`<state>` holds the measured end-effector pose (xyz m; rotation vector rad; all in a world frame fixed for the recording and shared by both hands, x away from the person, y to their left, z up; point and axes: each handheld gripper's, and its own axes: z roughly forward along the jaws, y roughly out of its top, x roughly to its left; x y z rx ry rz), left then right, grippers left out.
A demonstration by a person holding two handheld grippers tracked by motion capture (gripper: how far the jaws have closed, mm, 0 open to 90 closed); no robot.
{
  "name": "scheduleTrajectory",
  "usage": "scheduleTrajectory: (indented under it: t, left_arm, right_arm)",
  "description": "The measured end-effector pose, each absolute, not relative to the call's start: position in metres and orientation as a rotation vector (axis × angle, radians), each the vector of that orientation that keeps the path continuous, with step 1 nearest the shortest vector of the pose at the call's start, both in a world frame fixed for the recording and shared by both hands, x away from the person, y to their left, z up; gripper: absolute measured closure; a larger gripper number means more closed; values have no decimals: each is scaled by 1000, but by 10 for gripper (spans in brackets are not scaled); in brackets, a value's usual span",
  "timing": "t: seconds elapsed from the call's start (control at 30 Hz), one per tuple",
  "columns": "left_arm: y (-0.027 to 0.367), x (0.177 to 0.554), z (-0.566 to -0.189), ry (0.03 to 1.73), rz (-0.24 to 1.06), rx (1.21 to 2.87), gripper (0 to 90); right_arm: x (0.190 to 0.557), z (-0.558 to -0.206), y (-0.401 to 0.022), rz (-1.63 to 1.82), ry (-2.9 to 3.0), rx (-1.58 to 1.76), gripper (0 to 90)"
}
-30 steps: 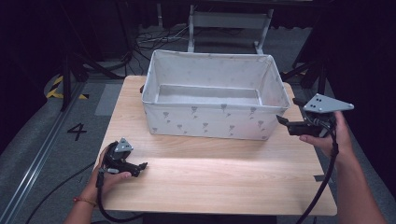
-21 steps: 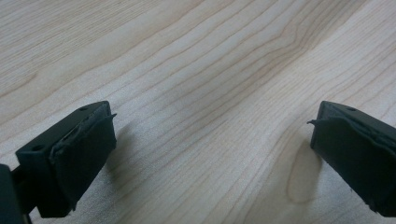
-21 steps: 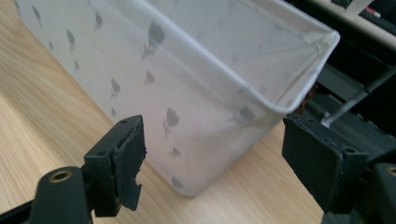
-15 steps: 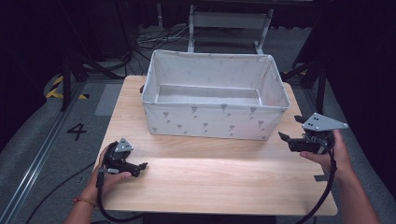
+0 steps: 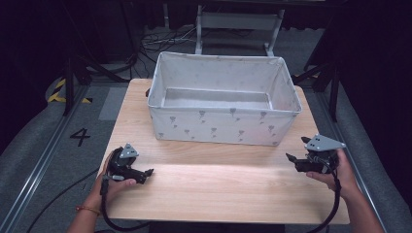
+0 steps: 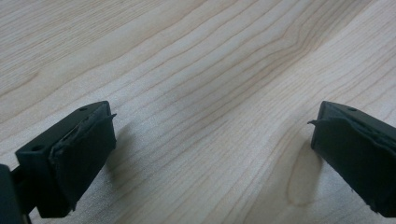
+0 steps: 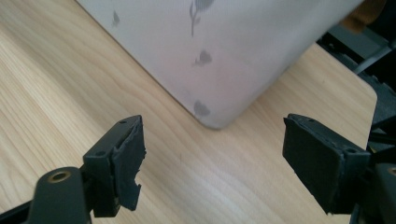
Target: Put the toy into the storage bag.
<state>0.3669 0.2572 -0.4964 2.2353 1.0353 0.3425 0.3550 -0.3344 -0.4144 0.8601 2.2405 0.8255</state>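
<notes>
One fabric bin (image 5: 224, 109), one table (image 5: 218, 191), two grippers

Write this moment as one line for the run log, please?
left gripper: open, low over table, holding nothing | right gripper: open, holding nothing, facing fabric bin corner | bin interior: no contents visible

This reads as a lab or recording studio rather than anyone's home. A pale wood-grain table (image 5: 218, 189) stands alone on grey carpeted flooring (image 5: 29, 160), ringed by darkness and black drapes on the far and right sides. Look at the floor on the left: a painted black number four (image 5: 80, 137), yellow-and-black hazard tape (image 5: 58, 92) and a metal floor rail (image 5: 46, 160) running near to far. Loose black cables (image 5: 165, 41) tangle on the far side beside a grey metal stand frame (image 5: 238, 22). On the table sits a white fabric storage bin printed with small grey motifs (image 5: 223, 128), staged like a test prop.
</notes>
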Motion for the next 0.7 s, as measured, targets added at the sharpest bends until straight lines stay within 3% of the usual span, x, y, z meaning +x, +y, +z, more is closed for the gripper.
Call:
scheduleTrajectory:
  t: [0.7]
  left_arm:
    - [257,367,-496,1039,357,2234,2]
  right_arm:
    - [335,-485,-375,895,2268,1132,187]
